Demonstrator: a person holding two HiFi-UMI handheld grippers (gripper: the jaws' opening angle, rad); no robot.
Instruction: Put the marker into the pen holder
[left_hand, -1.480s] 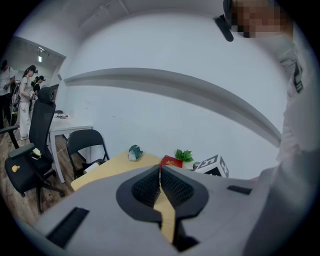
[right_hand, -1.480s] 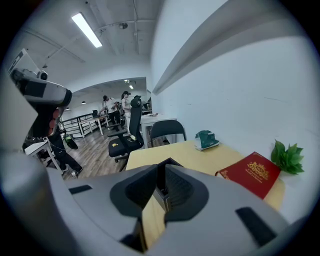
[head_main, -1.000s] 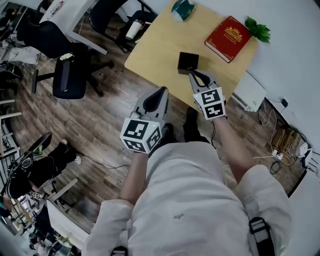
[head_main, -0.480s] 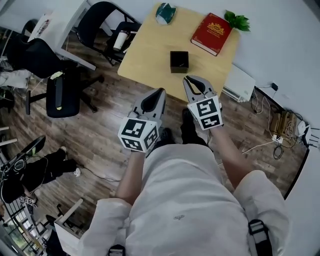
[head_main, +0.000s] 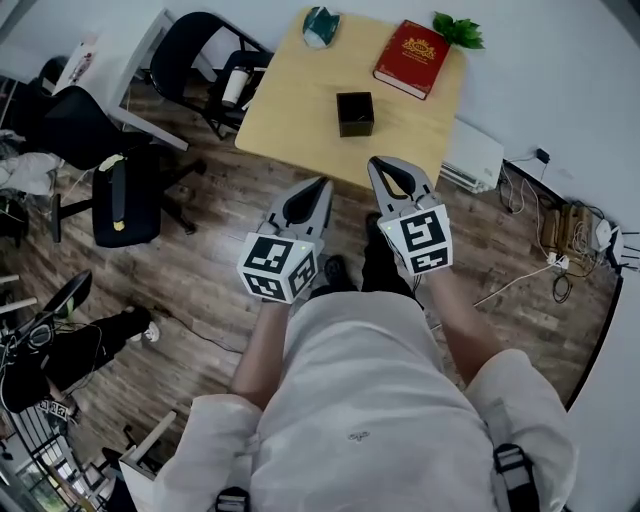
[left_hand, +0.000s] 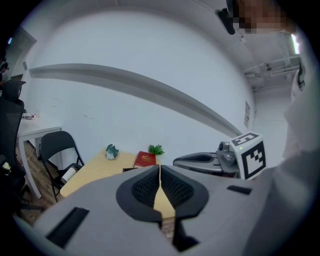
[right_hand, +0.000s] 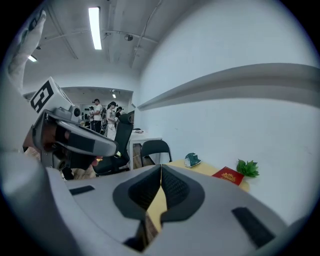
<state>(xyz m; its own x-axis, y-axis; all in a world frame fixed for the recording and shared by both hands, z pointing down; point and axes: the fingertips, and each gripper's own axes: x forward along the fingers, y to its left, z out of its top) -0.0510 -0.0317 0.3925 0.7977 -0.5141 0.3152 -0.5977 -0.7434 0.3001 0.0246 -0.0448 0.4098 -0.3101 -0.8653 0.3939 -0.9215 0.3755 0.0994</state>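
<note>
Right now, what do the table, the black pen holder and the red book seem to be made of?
Table: pale yellow, even, matt top, so light wood or wood-look laminate. Pen holder: black, square, open-topped; plastic or metal, too small to tell. Red book: stiff-looking cover with a gold emblem, probably coated board or cloth.

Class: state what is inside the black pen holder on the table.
The pen holder shows only a dark open top with nothing sticking out of it. Its shadowed bottom cannot be seen.
</note>
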